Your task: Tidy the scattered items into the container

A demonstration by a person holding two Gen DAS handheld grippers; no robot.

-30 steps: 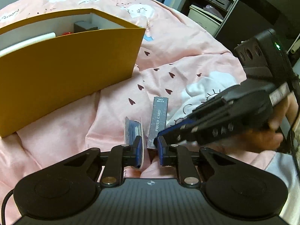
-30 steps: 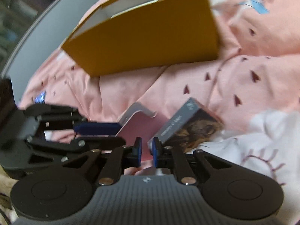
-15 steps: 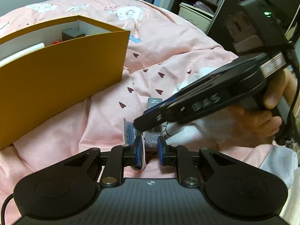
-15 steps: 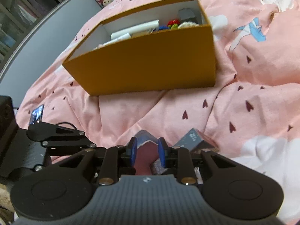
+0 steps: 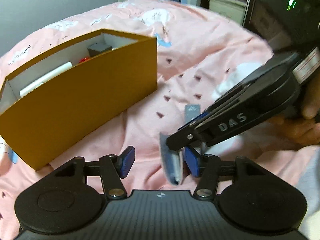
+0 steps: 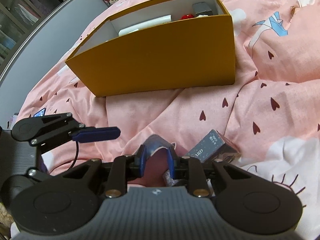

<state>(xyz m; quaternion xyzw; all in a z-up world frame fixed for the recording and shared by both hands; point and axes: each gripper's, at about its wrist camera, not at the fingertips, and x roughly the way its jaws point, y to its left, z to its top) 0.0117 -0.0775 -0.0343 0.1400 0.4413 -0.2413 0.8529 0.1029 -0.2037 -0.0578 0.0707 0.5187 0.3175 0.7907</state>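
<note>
A flat blue-grey packet with a pink back is held just above the pink bedspread. My right gripper is closing its jaws on the packet, and the pads press its sides so that it bows. In the left wrist view the right gripper reaches in from the right. My left gripper is opening its jaws, which stand wide either side of the packet without pressing it. A grey photo card box lies just right of the packet. The orange box stands behind.
The orange box has white inner walls and holds a white tube, a red thing and a grey block. A hand holds the right gripper. Shelves and furniture stand beyond the bed's far edge.
My left gripper's jaws have sprung wide apart and let go of the packet. The right gripper has come in from the right and taken the packet between its pads.
</note>
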